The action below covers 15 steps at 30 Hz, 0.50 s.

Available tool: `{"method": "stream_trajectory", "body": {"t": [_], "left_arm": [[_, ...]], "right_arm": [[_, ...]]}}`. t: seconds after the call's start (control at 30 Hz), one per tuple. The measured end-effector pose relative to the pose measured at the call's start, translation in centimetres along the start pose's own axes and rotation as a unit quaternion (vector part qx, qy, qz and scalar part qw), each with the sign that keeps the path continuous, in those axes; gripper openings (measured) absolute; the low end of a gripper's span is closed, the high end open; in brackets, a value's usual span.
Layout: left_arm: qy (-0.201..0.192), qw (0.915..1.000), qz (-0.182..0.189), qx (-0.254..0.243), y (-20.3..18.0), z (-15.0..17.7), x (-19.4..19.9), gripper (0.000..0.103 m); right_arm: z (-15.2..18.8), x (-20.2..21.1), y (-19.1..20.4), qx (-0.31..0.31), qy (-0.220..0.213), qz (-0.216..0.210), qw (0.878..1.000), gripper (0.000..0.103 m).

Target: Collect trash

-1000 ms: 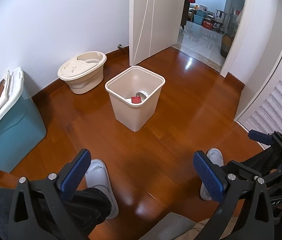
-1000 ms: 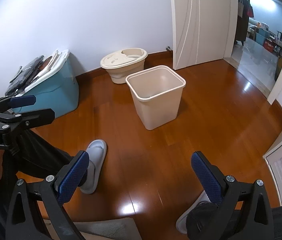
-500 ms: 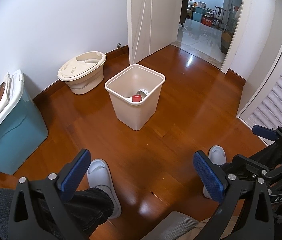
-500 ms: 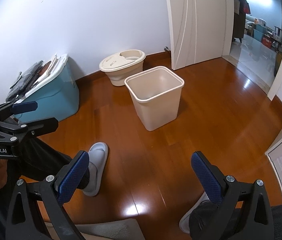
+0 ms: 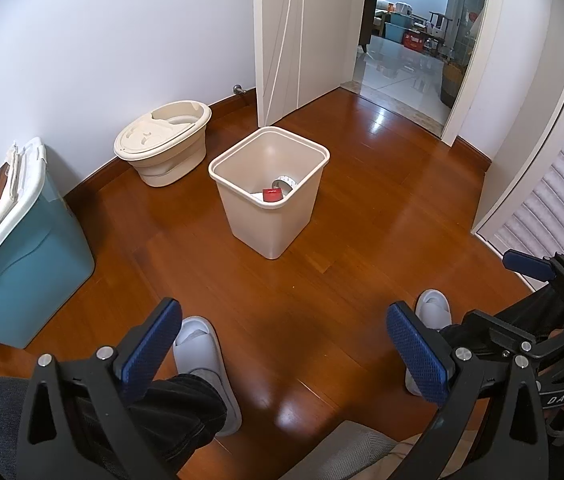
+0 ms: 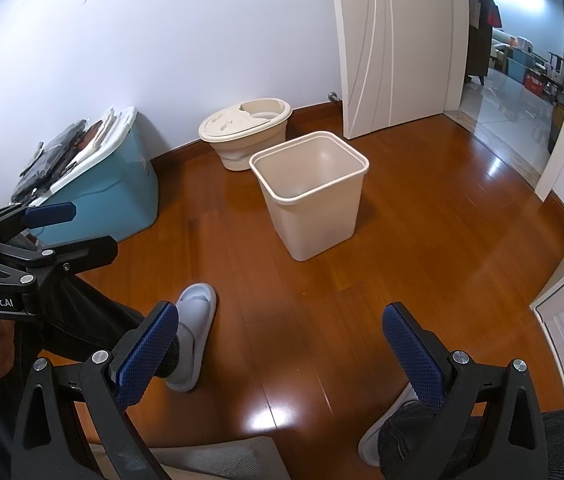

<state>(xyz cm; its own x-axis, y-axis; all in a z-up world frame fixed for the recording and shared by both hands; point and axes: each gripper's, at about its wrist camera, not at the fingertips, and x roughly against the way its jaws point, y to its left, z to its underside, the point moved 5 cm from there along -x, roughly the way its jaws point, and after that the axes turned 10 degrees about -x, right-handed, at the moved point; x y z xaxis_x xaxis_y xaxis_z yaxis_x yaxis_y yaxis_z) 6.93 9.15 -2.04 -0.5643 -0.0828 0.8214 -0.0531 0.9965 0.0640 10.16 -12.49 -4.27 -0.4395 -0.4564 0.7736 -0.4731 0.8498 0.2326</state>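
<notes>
Two grippers are held low over the glossy brown wooden floor (image 5: 362, 232), and both point to the same square beige plastic trash bin (image 5: 269, 196) that stands upright on the floor, near 12 o'clock in each view. The left gripper (image 5: 282, 340) has its jaws wide open, and nothing is between the blue textured pads (image 5: 149, 344). The right gripper (image 6: 279, 340) also has its jaws wide apart and holds nothing.

Inside the bin, seen from the left wrist, a small red object (image 5: 273, 195) lies at the bottom beside a silver-white roll-like item (image 5: 285, 181); what they are exactly, I cannot tell. From the right wrist the bottom of the bin is hidden by its near wall.

Behind the bin, at about 11 o'clock, a round cream plastic tub with a moulded lid (image 5: 163, 142) stands against the white wall (image 5: 101, 40). At 9 o'clock is a teal storage box with a white lid (image 5: 21, 248), and dark and white things lie on top of it. At 1 o'clock a white door (image 5: 302, 32) stands open to a tiled room.

Near 6 o'clock, the person's feet in pale grey slippers (image 5: 201, 344) rest on the floor, well apart from the bin.
</notes>
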Motion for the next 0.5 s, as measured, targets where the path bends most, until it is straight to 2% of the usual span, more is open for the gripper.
{"method": "stream_trajectory", "body": {"t": [0.13, 0.27, 0.37, 0.43, 0.5], "left_arm": [[0.005, 1.0, 0.003, 0.006, 0.17, 0.04, -0.09, 0.103], [0.009, 0.9998, -0.019, -0.001, 0.18, 0.12, -0.03, 0.103], [-0.001, 1.0, 0.0, -0.001, -0.19, 0.13, 0.31, 0.103], [-0.014, 0.9999, -0.003, -0.003, -0.23, 0.05, 0.71, 0.103], [-0.01, 0.9999, -0.001, -0.006, -0.35, 0.05, 0.51, 0.103]], "right_arm": [[0.07, -0.04, -0.01, 0.0, 0.002, 0.0, 1.0, 0.103], [0.14, -0.08, -0.06, 0.001, 0.002, -0.001, 1.0, 0.103], [0.13, -0.05, -0.03, 0.0, 0.002, -0.001, 1.0, 0.103], [0.13, -0.01, -0.07, 0.0, 0.002, -0.001, 1.0, 0.103], [0.23, -0.05, -0.26, 0.0, 0.002, -0.003, 1.0, 0.103]]}}
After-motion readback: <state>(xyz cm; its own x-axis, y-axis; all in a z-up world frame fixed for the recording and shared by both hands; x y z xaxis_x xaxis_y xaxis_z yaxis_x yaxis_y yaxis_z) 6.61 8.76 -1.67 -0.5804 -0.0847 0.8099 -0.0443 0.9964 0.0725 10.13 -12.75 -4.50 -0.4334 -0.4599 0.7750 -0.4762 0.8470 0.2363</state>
